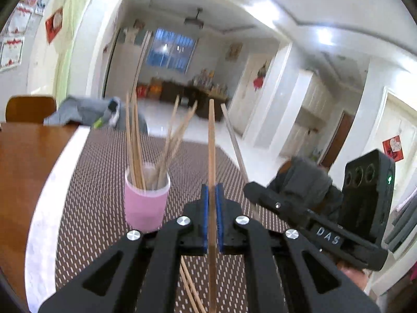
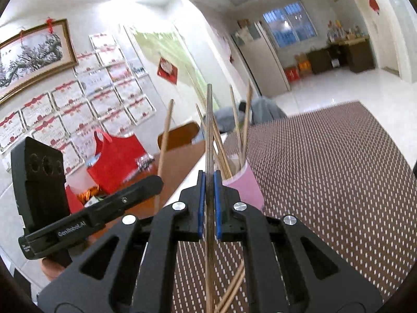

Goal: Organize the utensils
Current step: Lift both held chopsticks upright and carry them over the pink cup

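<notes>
On the far left of my left-wrist view the bare wooden table (image 1: 28,161) shows, with a chair back (image 1: 30,108) behind its far edge and a grey garment (image 1: 86,113) heaped beside that. A brown dotted mat (image 1: 99,182) covers the table from there toward the right edge. The pink cup (image 1: 146,199) stands upright on the mat, nearer its left edge, with a handful of wooden chopsticks (image 1: 135,146) leaning out of it in two clusters. Just right of the cup, my left gripper (image 1: 212,217) has its blue pads pressed together on a single chopstick (image 1: 211,140), which stands up above the cup's rim. Loose chopsticks (image 1: 191,289) lie flat on the mat at the near edge, under the gripper. Farther right, off the table's right edge, my right gripper (image 1: 254,191) comes in from the side, pinching its own darker chopstick (image 1: 234,140), which tilts up and to the left. In the right-wrist view, my left gripper's body sits at the left with its chopstick upright; a red bag (image 2: 117,161) stands on the bare wood behind it. In the middle, my right gripper's blue pads are clamped on the darker chopstick, and the pink cup sits just beyond them, at the mat's left edge.
</notes>
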